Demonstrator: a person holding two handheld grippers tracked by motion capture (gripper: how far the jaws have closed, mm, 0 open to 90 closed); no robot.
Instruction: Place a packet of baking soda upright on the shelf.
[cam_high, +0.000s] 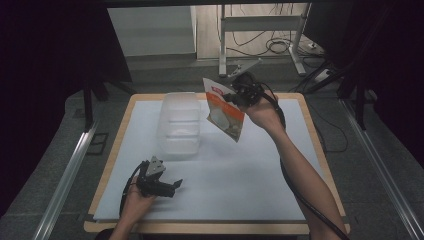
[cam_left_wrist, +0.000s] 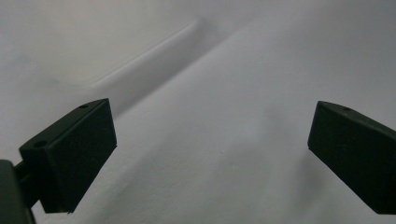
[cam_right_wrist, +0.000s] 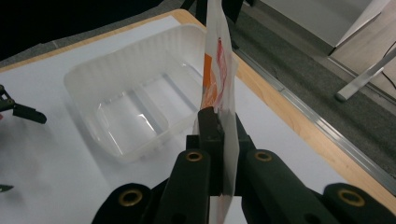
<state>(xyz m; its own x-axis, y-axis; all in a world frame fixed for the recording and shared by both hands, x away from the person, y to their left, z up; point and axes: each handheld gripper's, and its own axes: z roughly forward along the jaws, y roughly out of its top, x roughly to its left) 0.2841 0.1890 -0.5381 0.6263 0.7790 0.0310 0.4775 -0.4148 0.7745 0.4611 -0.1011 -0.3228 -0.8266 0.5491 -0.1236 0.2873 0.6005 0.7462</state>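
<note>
Right gripper (cam_high: 235, 96), at one o'clock, pinches the orange-white packet (cam_high: 225, 111) aloft; left gripper (cam_high: 172, 187), at seven o'clock, fingers (cam_left_wrist: 70, 154) spread wide, empty above the bench (cam_high: 240, 180).

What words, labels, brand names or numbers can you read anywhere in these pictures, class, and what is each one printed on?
Nothing can be read.
Packet, clamped in the right hand-held gripper: a red label near its top and orange-and-white print, too small and blurred to read; in the right gripper view it is seen edge-on.
Clear plastic container: no print visible.
White table cover: no print visible.
</note>
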